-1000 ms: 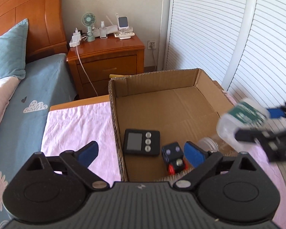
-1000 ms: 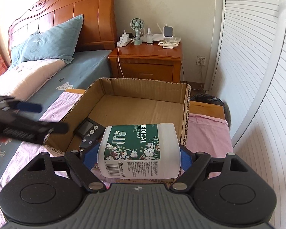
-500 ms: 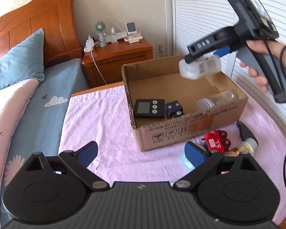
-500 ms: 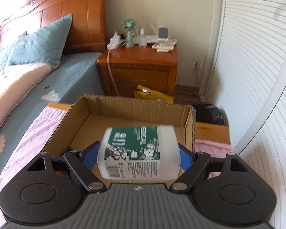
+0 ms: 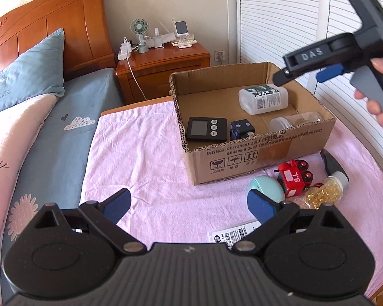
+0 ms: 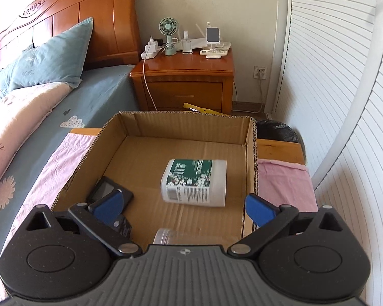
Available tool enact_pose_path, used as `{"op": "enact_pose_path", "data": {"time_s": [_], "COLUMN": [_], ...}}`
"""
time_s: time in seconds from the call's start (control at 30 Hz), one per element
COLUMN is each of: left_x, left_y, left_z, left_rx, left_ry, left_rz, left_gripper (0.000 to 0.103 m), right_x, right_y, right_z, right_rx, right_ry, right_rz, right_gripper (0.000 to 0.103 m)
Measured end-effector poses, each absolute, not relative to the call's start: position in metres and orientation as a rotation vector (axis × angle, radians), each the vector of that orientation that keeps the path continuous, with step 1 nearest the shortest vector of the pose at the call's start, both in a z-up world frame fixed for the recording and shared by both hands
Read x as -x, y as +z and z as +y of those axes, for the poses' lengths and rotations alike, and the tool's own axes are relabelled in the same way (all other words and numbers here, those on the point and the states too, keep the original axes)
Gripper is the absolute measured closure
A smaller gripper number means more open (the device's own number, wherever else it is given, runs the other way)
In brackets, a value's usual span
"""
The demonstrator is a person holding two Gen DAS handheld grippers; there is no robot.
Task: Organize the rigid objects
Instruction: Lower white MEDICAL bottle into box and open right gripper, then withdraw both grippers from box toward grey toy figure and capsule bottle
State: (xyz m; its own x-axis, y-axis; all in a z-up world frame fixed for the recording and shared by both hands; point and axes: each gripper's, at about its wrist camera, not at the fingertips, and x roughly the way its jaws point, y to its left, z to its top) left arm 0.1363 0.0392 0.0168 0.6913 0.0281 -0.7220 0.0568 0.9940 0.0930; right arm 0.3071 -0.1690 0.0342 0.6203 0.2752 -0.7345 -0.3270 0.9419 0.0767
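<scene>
Your left gripper (image 5: 189, 202) hangs released over the pink cloth (image 5: 145, 158), holding nothing. In the cardboard box (image 5: 255, 163), the black timer (image 5: 206, 128) sits at the near left corner, the dark cube (image 5: 242, 130) just beside it, then a clear jar (image 5: 295, 122) against the near wall. The green-label swab bottle (image 6: 195, 182) lies on its side on the box floor, possibly resting unevenly. Your right gripper (image 6: 185, 210) is spread wide above it, empty. Outside the near right corner: teal round thing (image 5: 266, 187), red toy train (image 5: 293, 176), capsule bottle (image 5: 324, 191).
</scene>
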Motion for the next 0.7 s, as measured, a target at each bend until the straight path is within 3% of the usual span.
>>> {"op": "enact_pose_path", "data": {"time_s": [0.7], "left_x": [-0.099], "left_y": [0.009], "left_z": [0.073], "left_rx": [-0.024], "left_ry": [0.026], "left_rz": [0.748], "left_gripper": [0.005], "right_x": [-0.155], "right_y": [-0.025], "right_z": [-0.137], "right_rx": [0.124], "right_ry": [0.295], "right_rz": [0.941], "right_gripper": [0.000]}}
